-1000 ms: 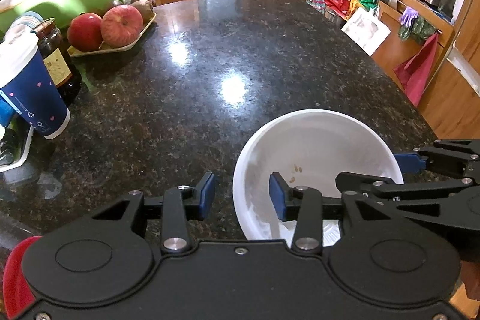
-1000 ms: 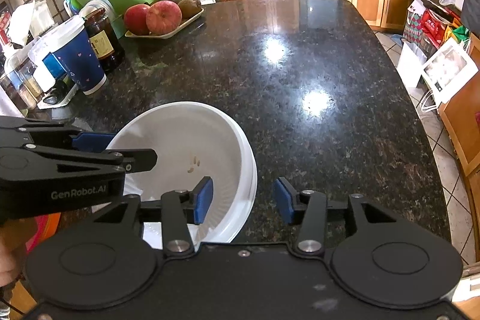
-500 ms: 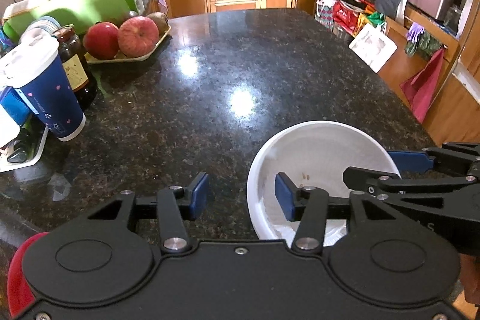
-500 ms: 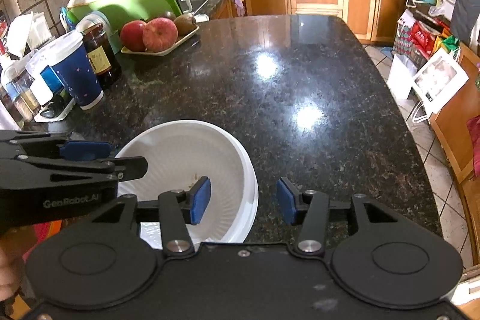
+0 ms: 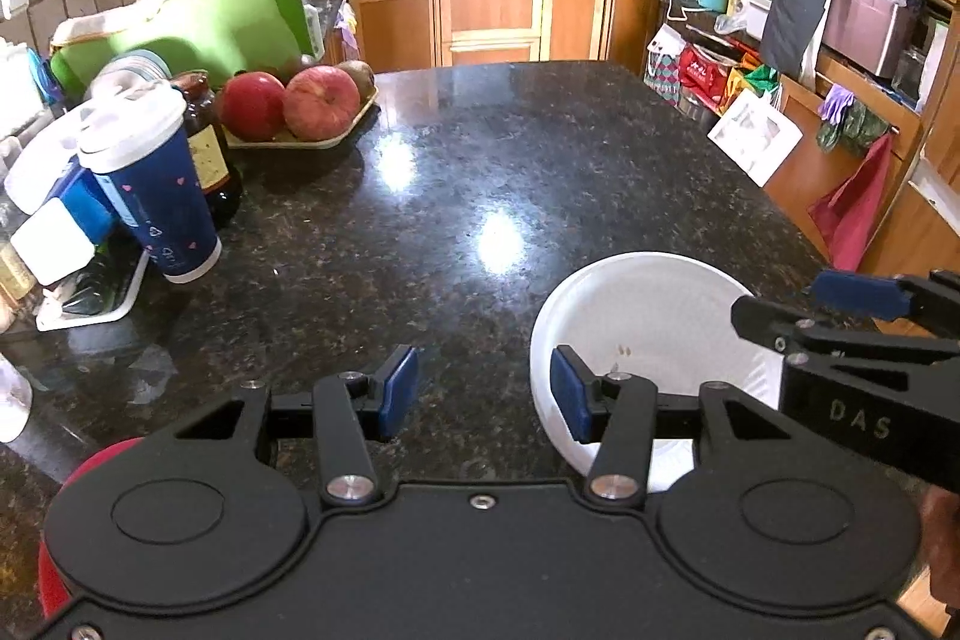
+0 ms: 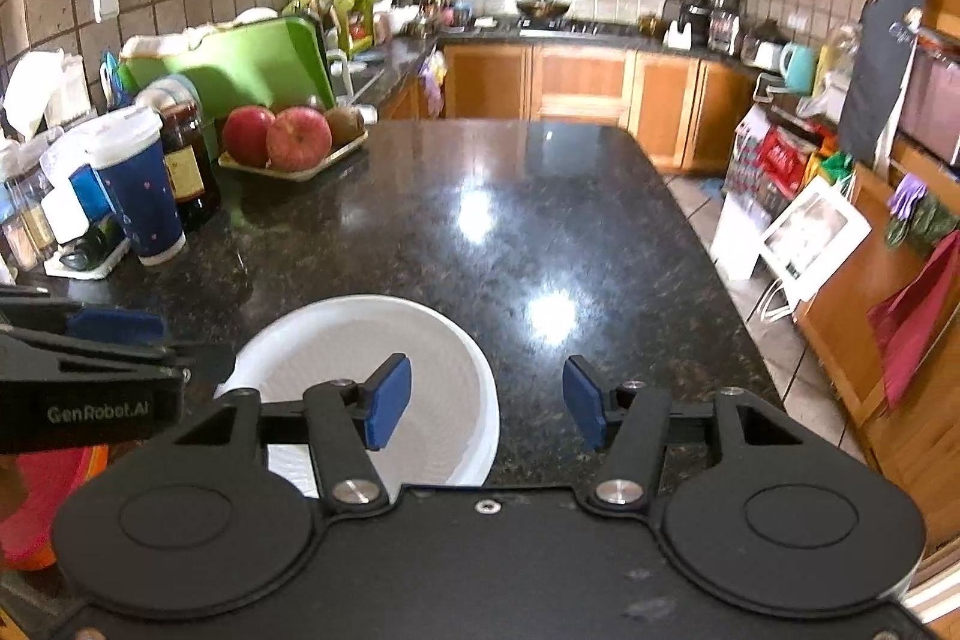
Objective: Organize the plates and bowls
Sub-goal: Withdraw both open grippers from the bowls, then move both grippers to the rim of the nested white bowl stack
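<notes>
a white bowl with a ribbed inner wall and a few small crumbs at its bottom sits on the dark speckled bench, lower right of the left wrist frame. the left tongs are open, right pad over the bowl's near rim. the right tongs are open, left pad above the bowl, at lower centre-left of that frame.

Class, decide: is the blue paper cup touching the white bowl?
Apart. The left wrist view shows bare granite counter between the blue paper cup and the white bowl.
</notes>
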Demonstrator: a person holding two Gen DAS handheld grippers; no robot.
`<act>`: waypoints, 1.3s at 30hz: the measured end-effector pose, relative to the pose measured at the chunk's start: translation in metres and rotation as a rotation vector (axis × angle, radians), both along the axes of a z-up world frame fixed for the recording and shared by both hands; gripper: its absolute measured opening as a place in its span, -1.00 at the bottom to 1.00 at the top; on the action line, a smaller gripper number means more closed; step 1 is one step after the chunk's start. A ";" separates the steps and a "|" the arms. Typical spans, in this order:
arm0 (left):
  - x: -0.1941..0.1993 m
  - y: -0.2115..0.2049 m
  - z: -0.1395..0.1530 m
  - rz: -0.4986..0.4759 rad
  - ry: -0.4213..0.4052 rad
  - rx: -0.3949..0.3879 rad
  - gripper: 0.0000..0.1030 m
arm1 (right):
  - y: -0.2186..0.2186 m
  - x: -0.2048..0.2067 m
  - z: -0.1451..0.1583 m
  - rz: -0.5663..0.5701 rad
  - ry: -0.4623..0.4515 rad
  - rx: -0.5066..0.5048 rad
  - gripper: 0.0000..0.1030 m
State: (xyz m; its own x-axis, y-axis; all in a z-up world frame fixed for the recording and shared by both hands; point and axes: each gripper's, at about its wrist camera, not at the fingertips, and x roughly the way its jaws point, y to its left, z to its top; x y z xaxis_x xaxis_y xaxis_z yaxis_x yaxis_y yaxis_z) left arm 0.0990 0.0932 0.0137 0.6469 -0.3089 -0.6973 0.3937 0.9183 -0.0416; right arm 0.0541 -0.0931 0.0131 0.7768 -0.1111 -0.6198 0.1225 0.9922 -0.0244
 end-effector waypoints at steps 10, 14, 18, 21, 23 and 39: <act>-0.018 0.022 0.003 0.015 -0.029 -0.018 0.10 | 0.027 -0.030 0.011 -0.041 -0.104 -0.015 0.14; -0.022 0.029 0.001 0.015 -0.032 -0.015 0.10 | 0.035 -0.040 0.010 -0.052 -0.123 -0.002 0.14; -0.024 0.036 -0.002 0.015 -0.031 -0.016 0.10 | 0.042 -0.047 0.005 -0.071 -0.131 0.012 0.14; -0.028 0.038 -0.003 0.014 -0.039 -0.010 0.10 | 0.044 -0.050 0.000 -0.093 -0.128 0.022 0.14; -0.031 0.038 -0.004 0.016 -0.044 -0.006 0.10 | 0.045 -0.054 -0.002 -0.106 -0.128 0.033 0.14; -0.042 0.032 -0.005 0.018 -0.030 -0.004 0.10 | 0.045 -0.071 -0.008 -0.130 -0.099 0.049 0.13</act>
